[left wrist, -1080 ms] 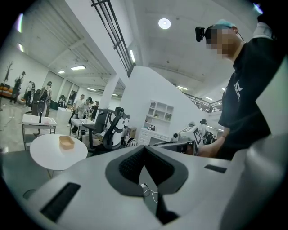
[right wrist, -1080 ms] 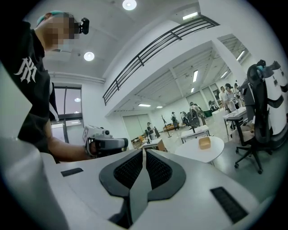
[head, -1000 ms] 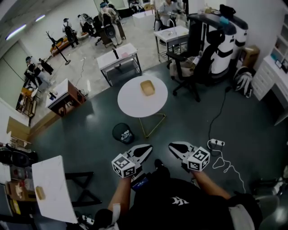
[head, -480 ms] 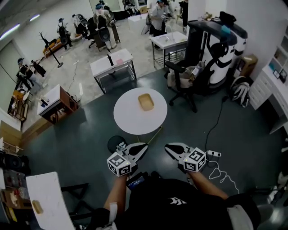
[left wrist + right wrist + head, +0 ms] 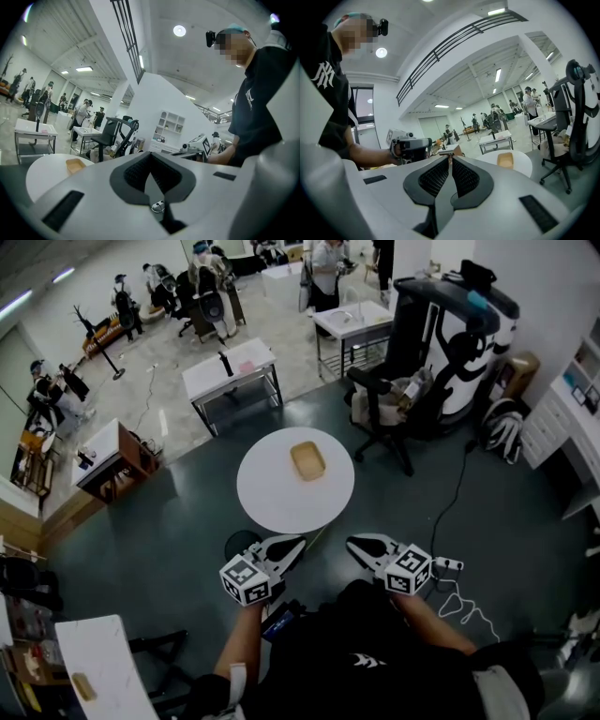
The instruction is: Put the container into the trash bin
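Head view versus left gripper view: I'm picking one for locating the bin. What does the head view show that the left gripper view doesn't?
Only the head view: the dark trash bin on the floor near the round white table, partly hidden by the left gripper. Only the left gripper view: that gripper's jaws close up, shut with nothing between them, and a round ceiling light. Both: the tan container lying on the table.
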Demonstrator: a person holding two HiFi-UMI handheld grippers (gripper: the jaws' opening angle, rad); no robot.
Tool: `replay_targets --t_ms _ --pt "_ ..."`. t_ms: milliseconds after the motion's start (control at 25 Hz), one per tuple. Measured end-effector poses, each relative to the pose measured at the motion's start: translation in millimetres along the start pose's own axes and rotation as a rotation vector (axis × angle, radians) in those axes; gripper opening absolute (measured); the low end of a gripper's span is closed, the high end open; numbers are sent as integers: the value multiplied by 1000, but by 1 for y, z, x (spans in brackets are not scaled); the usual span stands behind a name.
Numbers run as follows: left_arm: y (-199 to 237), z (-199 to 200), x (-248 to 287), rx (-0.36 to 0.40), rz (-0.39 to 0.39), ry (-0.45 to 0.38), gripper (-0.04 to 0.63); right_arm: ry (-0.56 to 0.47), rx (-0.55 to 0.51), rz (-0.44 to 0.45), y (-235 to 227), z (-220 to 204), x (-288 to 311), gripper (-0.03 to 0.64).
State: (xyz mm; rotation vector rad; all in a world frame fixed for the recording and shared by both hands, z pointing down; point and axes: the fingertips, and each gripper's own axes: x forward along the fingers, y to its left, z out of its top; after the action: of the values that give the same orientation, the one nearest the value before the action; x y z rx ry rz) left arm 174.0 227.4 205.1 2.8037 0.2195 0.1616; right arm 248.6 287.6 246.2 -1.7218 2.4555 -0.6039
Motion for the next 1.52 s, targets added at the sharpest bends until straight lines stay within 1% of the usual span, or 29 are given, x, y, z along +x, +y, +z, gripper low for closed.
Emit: replay_targets --t_ms 160,320,600,720,920,1120,1320,1520 --pt "20 6 10 3 -1 8 3 11 2 -3 -21 4 10 48" --pt "52 11 21 2 8 23 3 12 10 -6 -53 9 30 48" --pt "125 26 59 -15 34 58 3 13 0 13 -123 44 74 48" --pt "156 35 75 -23 61 70 3 33 4 20 -154 60 91 48" --pt "204 41 93 -73 137 82 3 96 -22 15 -203 76 118 48" --pt "248 50 120 -121 200 88 3 149 -1 23 -260 92 142 49" --pt "286 33 141 -163 260 118 3 205 21 48 -305 79 170 49" --pt "314 13 157 -246 317 161 3 256 73 65 -338 61 194 53"
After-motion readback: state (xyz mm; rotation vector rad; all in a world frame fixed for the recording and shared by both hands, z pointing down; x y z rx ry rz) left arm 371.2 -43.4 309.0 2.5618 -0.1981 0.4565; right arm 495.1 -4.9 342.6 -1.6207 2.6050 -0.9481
